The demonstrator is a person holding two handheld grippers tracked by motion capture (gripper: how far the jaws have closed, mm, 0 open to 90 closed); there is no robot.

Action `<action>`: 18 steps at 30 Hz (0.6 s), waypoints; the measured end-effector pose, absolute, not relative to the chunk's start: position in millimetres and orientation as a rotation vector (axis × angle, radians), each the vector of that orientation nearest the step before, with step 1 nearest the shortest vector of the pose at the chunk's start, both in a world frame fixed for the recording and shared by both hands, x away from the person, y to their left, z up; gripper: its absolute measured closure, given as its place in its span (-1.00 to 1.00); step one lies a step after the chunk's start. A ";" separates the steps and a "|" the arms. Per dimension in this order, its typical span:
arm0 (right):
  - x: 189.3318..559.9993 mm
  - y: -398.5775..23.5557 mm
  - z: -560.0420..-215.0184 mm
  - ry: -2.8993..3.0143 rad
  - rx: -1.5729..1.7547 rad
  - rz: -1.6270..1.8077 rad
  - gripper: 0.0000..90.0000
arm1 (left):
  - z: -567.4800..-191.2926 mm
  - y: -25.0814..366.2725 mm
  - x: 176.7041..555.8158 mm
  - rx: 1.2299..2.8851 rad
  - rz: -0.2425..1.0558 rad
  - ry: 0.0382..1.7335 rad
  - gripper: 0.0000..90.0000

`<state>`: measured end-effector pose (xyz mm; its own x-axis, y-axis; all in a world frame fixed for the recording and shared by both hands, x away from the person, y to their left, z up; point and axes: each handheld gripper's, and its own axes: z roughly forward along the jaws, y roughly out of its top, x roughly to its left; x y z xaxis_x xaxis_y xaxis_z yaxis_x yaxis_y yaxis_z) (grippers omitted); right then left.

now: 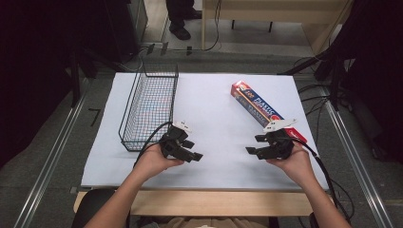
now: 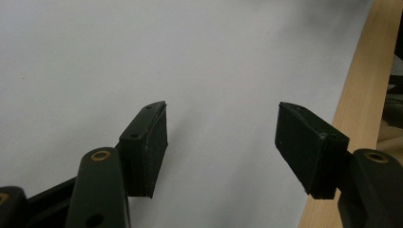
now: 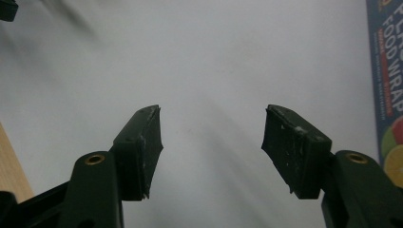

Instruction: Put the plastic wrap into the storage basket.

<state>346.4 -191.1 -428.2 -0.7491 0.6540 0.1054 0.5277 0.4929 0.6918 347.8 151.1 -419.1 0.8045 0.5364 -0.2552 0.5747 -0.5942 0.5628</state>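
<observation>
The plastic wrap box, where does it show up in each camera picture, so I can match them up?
High view: the plastic wrap box lies right of centre on the white sheet, running diagonally toward the right gripper.
Left gripper view: the box is not in it.
Right gripper view: a strip of the box runs down the right edge.
Shared landmark: the white sheet, with the table's wooden edge beside it.

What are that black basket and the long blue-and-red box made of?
The basket looks like thin metal wire with a dark coating: an open see-through grid. The box looks like printed cardboard with a slightly glossy finish, with sharp folded edges.
</observation>
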 end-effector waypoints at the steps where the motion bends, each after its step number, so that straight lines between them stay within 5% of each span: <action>1: 346.4 -191.1 -428.2 2.563 1.024 1.097 -0.13 | -419.1 151.1 347.8 2.339 -0.077 0.816 -0.20; 18: 375.6 -203.1 -406.6 2.519 1.035 1.034 -0.14 | -415.6 146.8 344.7 2.341 -0.072 0.787 -0.21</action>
